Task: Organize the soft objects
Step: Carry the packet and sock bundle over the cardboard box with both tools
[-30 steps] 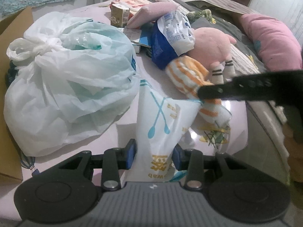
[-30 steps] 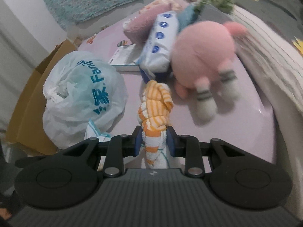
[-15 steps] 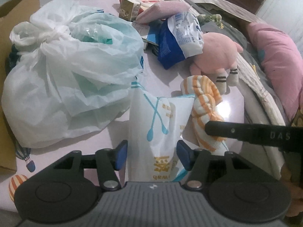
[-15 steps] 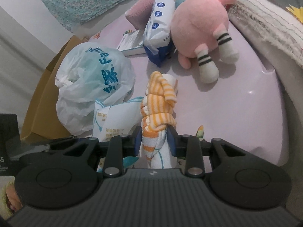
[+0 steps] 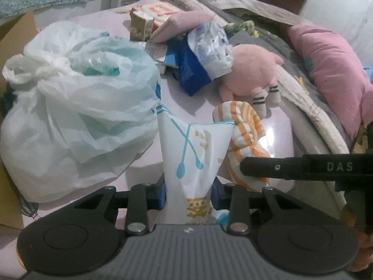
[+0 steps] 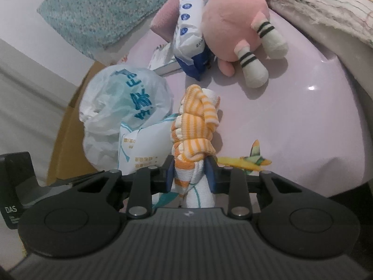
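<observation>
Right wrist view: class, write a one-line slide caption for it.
Right gripper shut on an orange-striped towel above a lilac sheet, beside a white packet, with a pink plush beyond.

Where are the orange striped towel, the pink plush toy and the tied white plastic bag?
orange striped towel (image 6: 194, 128), right wrist view, on its bunched middle folds.
pink plush toy (image 6: 229, 21), right wrist view, on its round body.
tied white plastic bag (image 5: 77, 116), left wrist view, on its crinkled side.

Counted ahead of the grippers:
- One knotted white plastic bag (image 5: 77, 107).
- One white printed pouch (image 5: 191, 154).
- One orange-striped towel (image 6: 195, 135).
- One pink plush toy (image 6: 233, 25).
- One blue-and-white wipes pack (image 5: 205, 53).
- One small carton (image 5: 141, 26).
- One pink pillow (image 5: 331, 70).
- One cardboard box (image 6: 70, 128).
</observation>
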Available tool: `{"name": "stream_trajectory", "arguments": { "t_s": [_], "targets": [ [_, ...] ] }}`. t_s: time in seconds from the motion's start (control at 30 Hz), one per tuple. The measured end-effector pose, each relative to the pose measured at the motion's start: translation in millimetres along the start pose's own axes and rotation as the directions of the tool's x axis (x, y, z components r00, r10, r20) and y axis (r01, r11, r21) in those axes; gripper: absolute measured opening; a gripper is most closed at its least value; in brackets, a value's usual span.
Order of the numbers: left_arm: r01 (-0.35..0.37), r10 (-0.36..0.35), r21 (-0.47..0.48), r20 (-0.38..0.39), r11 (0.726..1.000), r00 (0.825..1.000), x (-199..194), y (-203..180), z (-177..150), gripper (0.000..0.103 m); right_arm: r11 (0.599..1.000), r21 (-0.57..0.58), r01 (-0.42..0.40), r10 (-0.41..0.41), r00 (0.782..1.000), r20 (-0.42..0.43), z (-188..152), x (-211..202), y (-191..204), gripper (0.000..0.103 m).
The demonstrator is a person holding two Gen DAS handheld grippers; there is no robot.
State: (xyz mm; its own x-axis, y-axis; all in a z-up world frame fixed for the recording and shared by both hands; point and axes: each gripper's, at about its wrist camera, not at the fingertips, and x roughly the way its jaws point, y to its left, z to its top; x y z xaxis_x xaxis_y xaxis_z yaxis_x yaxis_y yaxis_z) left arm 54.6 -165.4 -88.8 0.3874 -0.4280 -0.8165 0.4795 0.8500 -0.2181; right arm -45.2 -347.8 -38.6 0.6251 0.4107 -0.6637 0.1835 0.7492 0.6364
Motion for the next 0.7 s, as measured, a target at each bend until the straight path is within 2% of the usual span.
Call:
{"name": "stream_trajectory", "arguments": {
  "t_s": [0.17, 0.33, 0.53, 0.7],
  "targets": [
    [0.011, -0.013, 0.022, 0.061, 1.000, 0.998, -28.1, -2.7, 0.7, 0.036, 0.999, -0.024, -0.024, 0.025, 0.999, 0.045, -3.7, -19.1, 19.4, 0.027],
    [-0.013, 0.008, 0.032, 0.163, 0.999, 0.987, -70.7, 2.4, 3.4, 0.036, 0.992, -0.108, -0.068, 0.078, 0.992, 0.095, 1.2, -34.3, 58.9, 0.027],
    [-0.097, 0.097, -0.012, 0.282, 0.995, 0.955, -127.6, 32.8, 12.3, 0.035, 0.957, -0.251, -0.142, 0.168, 0.982, 0.085, 19.2, -25.7, 127.3, 0.027],
    [-0.181, 0.207, -0.106, 0.330, 0.978, 0.921, -174.7, 84.3, 26.3, 0.035, 0.900, -0.368, -0.233, 0.255, 0.967, 0.012, 41.5, 10.0, 201.8, 0.027]
  ]
}}
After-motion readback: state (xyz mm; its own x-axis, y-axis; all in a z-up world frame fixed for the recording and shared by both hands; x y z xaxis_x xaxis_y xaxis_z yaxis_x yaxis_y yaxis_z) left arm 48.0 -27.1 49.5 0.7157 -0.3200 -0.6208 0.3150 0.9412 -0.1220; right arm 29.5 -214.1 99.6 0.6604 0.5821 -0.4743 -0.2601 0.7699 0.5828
